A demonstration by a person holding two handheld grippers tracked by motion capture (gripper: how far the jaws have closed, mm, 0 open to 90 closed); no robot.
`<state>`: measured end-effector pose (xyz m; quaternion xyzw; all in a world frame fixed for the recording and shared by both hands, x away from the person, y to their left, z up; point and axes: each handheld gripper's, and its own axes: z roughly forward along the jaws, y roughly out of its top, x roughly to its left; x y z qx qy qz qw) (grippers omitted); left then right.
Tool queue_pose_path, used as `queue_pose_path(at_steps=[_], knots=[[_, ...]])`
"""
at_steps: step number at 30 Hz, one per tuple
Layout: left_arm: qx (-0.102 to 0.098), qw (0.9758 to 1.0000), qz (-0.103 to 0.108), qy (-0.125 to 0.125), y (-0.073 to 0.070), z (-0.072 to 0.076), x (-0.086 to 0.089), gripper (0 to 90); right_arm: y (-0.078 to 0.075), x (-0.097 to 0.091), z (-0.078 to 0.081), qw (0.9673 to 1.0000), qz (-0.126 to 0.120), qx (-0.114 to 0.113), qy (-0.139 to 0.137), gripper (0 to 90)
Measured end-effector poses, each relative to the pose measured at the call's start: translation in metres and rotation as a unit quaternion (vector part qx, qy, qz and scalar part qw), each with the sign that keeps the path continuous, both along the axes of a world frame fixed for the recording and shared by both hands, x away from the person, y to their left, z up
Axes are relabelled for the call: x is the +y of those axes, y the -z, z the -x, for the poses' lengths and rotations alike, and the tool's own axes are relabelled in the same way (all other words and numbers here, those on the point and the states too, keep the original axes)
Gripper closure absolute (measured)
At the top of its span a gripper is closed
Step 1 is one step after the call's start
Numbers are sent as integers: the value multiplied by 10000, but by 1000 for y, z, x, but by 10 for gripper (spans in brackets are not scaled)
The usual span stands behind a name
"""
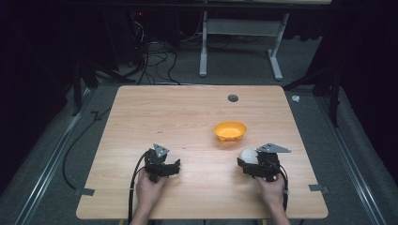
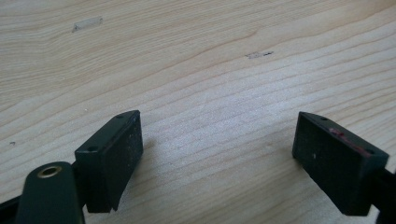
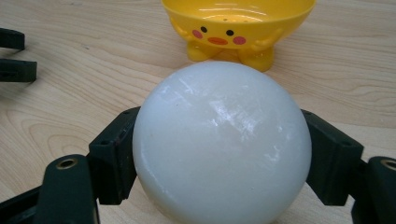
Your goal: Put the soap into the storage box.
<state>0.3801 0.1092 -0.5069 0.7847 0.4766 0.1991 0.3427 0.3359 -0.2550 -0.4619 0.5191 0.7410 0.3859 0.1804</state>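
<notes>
Left tool (image 1: 174,165) gapes empty; right tool (image 1: 245,161) clamped.

Table (image 1: 187,117): light wood-grain top, matt, fine straight grain, a few small scuffs. Looks like laminate or sealed wood, can't tell which.

White ball (image 3: 222,144): smooth, semi-gloss, slightly translucent, faint scratches at about 1 o'clock on its face. Plastic or similar.

Yellow bowl (image 3: 238,23): glossy moulded plastic with a printed duck face, sits at 12 o'clock from the ball.

Right gripper (image 3: 219,154): jaws are matt black plastic, brass-coloured insert in the arm at 8 o'clock.

Left gripper (image 2: 219,154): same matt black jaw pads, flat faces, light wear and a reddish mark on the pad at 4 o'clock.

Grey plate (image 1: 273,148) on the right gripper: dull metal look.

Floor (image 1: 356,154): grey carpet, rough.
</notes>
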Motion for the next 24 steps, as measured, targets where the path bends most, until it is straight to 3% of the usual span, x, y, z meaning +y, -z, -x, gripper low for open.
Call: queue_pose_path(at_steps=[4,24], knots=[[-1,10000,1,-1,0,0,0,166,-4,3,2,9998,170,-93,15,244],[0,10000,0,0,0,0,0,165,-18,6,-1,9996,99,-239,-99,245]])
